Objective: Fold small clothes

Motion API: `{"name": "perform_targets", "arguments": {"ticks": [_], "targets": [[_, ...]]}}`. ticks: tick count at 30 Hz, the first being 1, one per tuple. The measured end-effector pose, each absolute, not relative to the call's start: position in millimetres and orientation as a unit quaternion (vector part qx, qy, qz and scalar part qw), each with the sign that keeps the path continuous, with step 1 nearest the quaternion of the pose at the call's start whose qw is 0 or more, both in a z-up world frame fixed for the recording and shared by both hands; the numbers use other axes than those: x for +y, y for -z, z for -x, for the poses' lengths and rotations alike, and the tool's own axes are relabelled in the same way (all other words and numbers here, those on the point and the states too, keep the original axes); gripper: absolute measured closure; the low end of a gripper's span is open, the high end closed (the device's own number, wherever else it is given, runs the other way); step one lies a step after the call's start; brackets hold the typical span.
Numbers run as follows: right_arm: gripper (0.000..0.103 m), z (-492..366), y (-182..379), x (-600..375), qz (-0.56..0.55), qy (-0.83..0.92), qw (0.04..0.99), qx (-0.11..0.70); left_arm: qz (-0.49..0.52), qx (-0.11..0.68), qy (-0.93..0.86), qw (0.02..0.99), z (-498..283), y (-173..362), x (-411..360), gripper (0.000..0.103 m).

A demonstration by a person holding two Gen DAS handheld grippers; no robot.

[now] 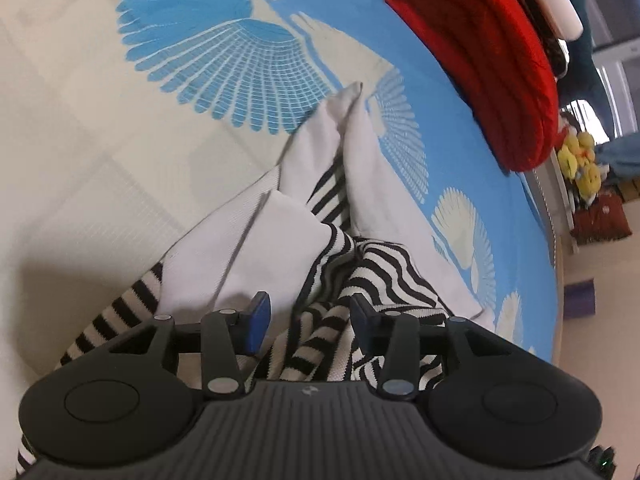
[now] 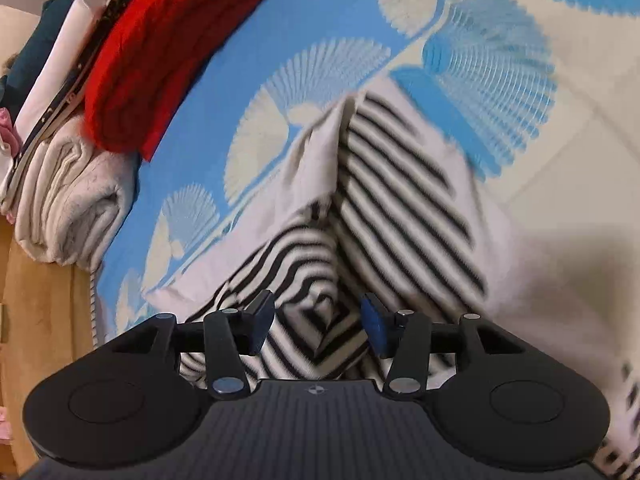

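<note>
A black-and-white striped garment with plain white panels lies crumpled on a blue and cream shell-patterned bed cover. It also shows in the right wrist view, bunched and partly blurred. My left gripper is open just above the striped folds, with nothing between its blue pads. My right gripper is open over a peaked fold of the striped cloth, its pads apart on either side of it.
A stack of folded clothes with a red knitted piece on top sits at the bed's edge; in the right wrist view the red piece lies over a folded cream blanket. Beyond the edge are yellow plush toys and floor.
</note>
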State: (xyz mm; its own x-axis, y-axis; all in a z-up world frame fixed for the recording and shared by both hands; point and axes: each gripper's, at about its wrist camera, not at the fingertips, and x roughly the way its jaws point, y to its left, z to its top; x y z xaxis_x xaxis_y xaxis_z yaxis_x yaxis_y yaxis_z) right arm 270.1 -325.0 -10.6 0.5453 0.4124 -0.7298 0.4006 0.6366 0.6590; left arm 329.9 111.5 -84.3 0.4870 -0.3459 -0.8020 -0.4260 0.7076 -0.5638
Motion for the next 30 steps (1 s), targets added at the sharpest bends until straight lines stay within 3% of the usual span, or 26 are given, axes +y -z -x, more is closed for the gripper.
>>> {"name": "perform_targets", "arguments": {"ticks": [4,6,9,10,12,16,19,21,23,24,27,29,30], "targets": [[0.053,-271.3,10.2,-320.4,-0.434,-0.015,0.765,0.475,0.367,0.519,0.0,0.772,-337.4,87.9,101.0,0.057],[0.055,-272.1,9.6,-316.1,-0.423,-0.024,0.766,0.483,0.344,0.534,0.005,0.772,-337.2,89.5,93.5,0.064],[0.087,-273.5,14.7,-310.6,-0.398,-0.021,0.761,0.512,0.339,0.523,0.007,0.782,-336.5,87.8,90.6,0.086],[0.101,-273.1,14.4,-312.3,-0.396,-0.016,0.762,0.511,0.362,0.503,0.012,0.785,-335.2,84.7,95.0,0.093],[0.102,-270.4,3.7,-322.8,-0.415,-0.02,0.778,0.472,0.394,0.454,0.027,0.799,-332.3,72.7,103.3,0.101],[0.102,-261.9,-40.3,-348.6,-0.414,-0.023,0.839,0.353,0.415,0.38,0.057,0.825,-327.8,50.8,109.8,0.102],[0.102,-260.9,-39.7,-362.4,-0.421,-0.002,0.837,0.35,0.376,0.458,0.061,0.803,-335.7,66.6,96.9,0.1],[0.101,-268.1,-19.3,-361.0,-0.387,0.032,0.815,0.43,0.385,0.501,0.066,0.772,-336.1,85.3,90.9,0.099],[0.097,-271.6,6.7,-355.4,-0.362,0.06,0.784,0.502,0.378,0.525,0.069,0.759,-337.0,92.8,82.2,0.081],[0.097,-269.2,15.2,-355.4,-0.368,0.069,0.774,0.511,0.364,0.531,0.064,0.762,-337.8,92.4,78.0,0.062],[0.094,-269.2,11.9,-354.3,-0.389,0.065,0.776,0.492,0.335,0.538,0.063,0.771,-340.4,91.1,68.3,0.058],[0.066,-270.9,2.3,-350.8,-0.378,0.055,0.793,0.475,0.321,0.547,0.071,0.77,-340.8,95.5,60.3,0.061],[0.06,-273.0,0.8,-349.9,-0.372,0.055,0.796,0.475,0.307,0.551,0.071,0.773,-340.2,96.8,55.4,0.071]]}}
